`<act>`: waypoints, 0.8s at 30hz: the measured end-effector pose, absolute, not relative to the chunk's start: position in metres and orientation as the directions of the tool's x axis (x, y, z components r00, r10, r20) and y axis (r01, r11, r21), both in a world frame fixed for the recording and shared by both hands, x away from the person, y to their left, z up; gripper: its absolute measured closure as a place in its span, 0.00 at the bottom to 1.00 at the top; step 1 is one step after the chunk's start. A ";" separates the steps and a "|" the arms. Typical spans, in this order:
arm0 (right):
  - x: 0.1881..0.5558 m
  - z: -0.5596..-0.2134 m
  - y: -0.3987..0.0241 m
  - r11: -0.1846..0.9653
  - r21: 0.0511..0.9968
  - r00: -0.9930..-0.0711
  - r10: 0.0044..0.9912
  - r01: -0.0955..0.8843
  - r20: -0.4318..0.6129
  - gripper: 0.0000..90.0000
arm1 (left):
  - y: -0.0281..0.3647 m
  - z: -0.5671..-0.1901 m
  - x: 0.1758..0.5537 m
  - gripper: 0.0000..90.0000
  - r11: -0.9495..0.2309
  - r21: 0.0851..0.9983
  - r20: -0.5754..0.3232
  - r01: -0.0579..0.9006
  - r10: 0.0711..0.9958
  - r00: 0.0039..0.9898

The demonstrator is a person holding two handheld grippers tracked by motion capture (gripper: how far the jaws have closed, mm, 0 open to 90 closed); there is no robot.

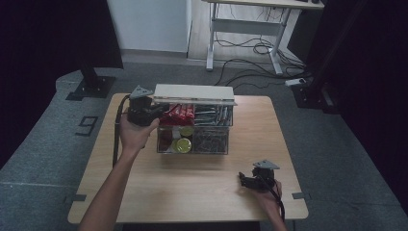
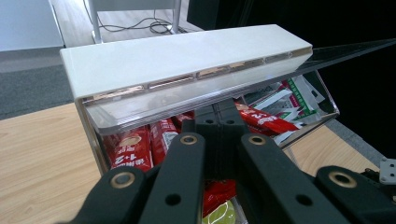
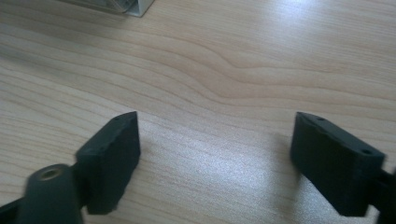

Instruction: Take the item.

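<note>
Red packets (image 2: 140, 149) half-hidden under lid (image 2: 177, 58)

Dim high view with dark edges, soft glare on wood, near parts blurred

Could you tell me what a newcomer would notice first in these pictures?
Probably the clear box in the middle of the table, packed with red packets, with its white-edged lid raised. The left gripper, jaws shut, sits at the box's left end, just under the lid. The right gripper rests open over bare wood near the table's front right corner, holding nothing.
</note>
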State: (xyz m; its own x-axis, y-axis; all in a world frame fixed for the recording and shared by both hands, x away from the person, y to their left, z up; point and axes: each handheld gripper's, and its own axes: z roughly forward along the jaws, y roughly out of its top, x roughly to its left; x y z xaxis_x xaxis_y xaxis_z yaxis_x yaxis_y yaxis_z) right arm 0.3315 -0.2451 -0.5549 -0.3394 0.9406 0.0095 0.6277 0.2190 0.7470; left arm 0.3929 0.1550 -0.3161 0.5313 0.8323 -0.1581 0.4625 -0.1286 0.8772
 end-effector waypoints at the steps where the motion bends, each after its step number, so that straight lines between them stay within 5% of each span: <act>1: 0.331 -0.555 -0.245 0.219 0.748 -0.340 0.940 0.626 0.010 0.22 | 0.155 -0.316 0.393 1.00 -0.129 0.876 -0.161 0.465 0.831 0.533; 24: 0.330 -0.480 -0.239 0.099 0.874 -0.449 0.882 0.476 0.145 0.41 | 0.150 -0.316 0.397 1.00 -0.144 0.871 -0.154 0.469 0.828 0.539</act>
State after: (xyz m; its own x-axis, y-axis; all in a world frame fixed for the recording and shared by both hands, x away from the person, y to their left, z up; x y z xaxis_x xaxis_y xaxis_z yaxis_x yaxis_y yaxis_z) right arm 0.3302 -0.2389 -0.4803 -0.4493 0.8815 0.1448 0.4757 0.0989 0.8740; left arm 0.3974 0.1505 -0.3157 0.5390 0.8281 -0.1538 0.4692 -0.1436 0.8713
